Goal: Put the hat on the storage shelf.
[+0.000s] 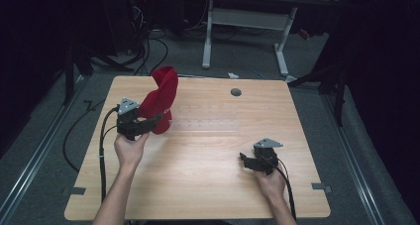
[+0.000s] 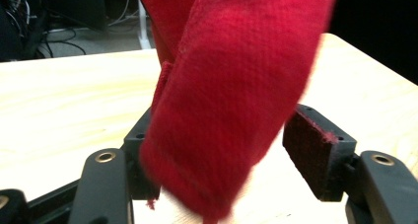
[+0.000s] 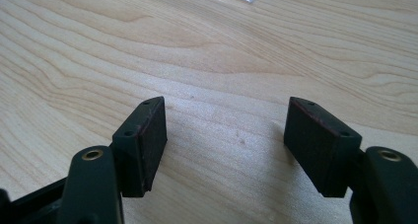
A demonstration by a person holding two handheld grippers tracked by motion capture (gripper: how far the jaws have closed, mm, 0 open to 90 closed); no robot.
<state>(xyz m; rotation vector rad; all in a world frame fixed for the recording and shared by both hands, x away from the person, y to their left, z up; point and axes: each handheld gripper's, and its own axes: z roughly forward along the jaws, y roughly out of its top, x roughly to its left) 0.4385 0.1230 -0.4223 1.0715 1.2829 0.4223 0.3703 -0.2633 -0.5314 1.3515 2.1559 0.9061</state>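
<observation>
The red cloth [image 1: 161, 102] stands bunched at the left rear of the table [image 1: 213, 185], its lower fold hanging between the jaws of the left gripper [image 1: 148, 122], which are apart and not pressing on it. To let go cleanly, draw that gripper straight back so no pad snags the fabric. The right gripper [image 1: 246, 159] rests low over bare wood, jaws apart, holding nothing.

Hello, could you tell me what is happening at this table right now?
A person works at a wooden table with tongs in each hand. The left tongs are at a red cloth; the cloth hangs between the open jaws, and the right-hand pad is clear of it. The right tongs rest open on the table, holding nothing.
</observation>
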